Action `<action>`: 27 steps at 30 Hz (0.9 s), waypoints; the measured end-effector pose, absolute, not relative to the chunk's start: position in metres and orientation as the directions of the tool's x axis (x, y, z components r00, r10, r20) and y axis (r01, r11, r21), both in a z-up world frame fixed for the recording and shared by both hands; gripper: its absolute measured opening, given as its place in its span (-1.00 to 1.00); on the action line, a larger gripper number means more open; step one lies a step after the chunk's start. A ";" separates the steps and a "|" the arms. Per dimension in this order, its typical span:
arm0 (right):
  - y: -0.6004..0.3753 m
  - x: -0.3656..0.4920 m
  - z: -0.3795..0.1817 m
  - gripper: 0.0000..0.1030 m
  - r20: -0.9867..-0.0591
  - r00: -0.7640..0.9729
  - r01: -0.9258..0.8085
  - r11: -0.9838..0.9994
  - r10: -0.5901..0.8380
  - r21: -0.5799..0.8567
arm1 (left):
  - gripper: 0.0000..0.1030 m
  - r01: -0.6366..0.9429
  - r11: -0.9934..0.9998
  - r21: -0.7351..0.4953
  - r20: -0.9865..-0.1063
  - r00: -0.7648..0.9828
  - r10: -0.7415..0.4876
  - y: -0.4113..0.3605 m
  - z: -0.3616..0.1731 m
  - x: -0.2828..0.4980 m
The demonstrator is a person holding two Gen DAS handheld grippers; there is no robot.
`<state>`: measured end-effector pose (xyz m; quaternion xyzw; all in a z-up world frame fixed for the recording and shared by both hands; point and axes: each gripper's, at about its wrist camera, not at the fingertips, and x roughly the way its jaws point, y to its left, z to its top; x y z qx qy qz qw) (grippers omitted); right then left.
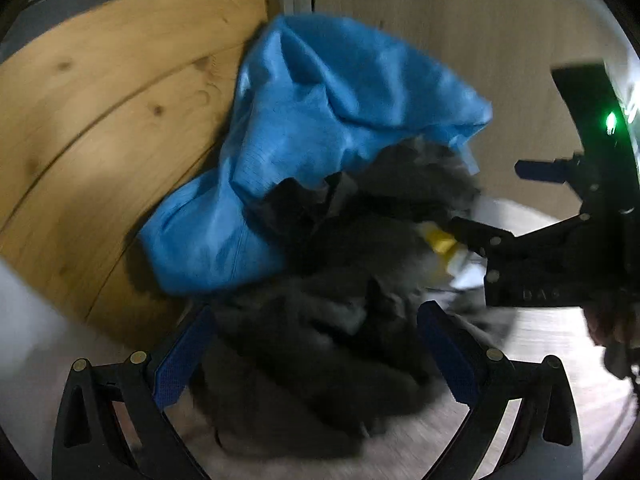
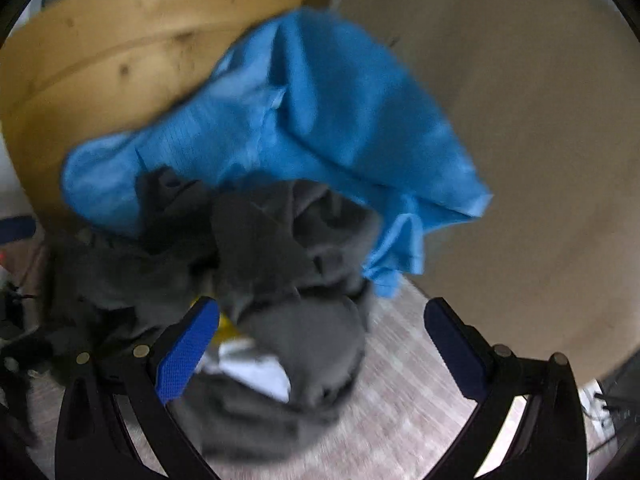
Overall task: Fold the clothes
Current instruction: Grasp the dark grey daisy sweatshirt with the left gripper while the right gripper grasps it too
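1. We are looking at a pile of clothes, and both pictures are blurry.
2. A blue cloth (image 1: 320,128) is lying on top at the back, all crumpled, with one end resting against a wooden board (image 1: 100,128).
3. A dark grey cloth (image 1: 320,320) is bunched up below the blue one, touching it, and it is spilling toward us.
4. Our left tool (image 1: 316,360) is standing wide open, with its two blue pads (image 1: 180,364) far apart.
5. The grey cloth is sitting between those pads, but they are not pinching it.
6. Our right tool (image 2: 324,356) is also wide open, and the grey cloth (image 2: 280,280) is lying between its fingers, loose.
7. In the left view we are seeing the right tool (image 1: 532,216) come in from the side, its tip close to the grey cloth by something yellow (image 1: 440,240).
8. Something white (image 2: 256,372) is peeking out under the grey cloth.
9. The blue cloth (image 2: 300,120) is hanging over the top of the grey pile in the right view too.
10. The pile is resting on a pale, striped surface (image 2: 400,380), and we cannot tell if it is a desk or the floor.
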<state>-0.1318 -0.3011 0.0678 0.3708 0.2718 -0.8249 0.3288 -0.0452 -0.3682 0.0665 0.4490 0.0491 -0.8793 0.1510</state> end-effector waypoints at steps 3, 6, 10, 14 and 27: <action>-0.308 -0.149 0.048 0.99 -0.824 -0.409 0.778 -0.622 -0.392 -0.091 | 0.55 0.299 -0.949 0.097 -0.828 -0.504 -0.244 -0.370 0.044 -0.063; -0.298 -0.161 0.046 0.17 -0.810 -0.330 0.778 -0.625 -0.485 0.058 | 0.00 0.294 -0.953 0.076 -0.833 -0.506 -0.223 -0.373 0.037 -0.063; -0.266 -0.163 0.062 -0.58 -0.777 -0.327 0.750 -0.648 -0.538 0.133 | -0.67 0.244 -0.969 -0.044 -0.826 -0.554 -0.102 -0.375 0.053 -0.050; -0.217 -0.153 0.092 -0.69 -0.716 -0.352 0.713 -0.668 -0.602 0.211 | -0.77 0.205 -0.974 -0.099 -0.793 -0.607 -0.047 -0.369 0.088 -0.018; 0.035 -0.017 0.215 -0.77 -0.460 -0.617 0.560 -0.767 -0.639 0.313 | -0.78 -0.099 -0.962 -0.254 -0.649 -0.720 0.246 -0.305 0.204 0.104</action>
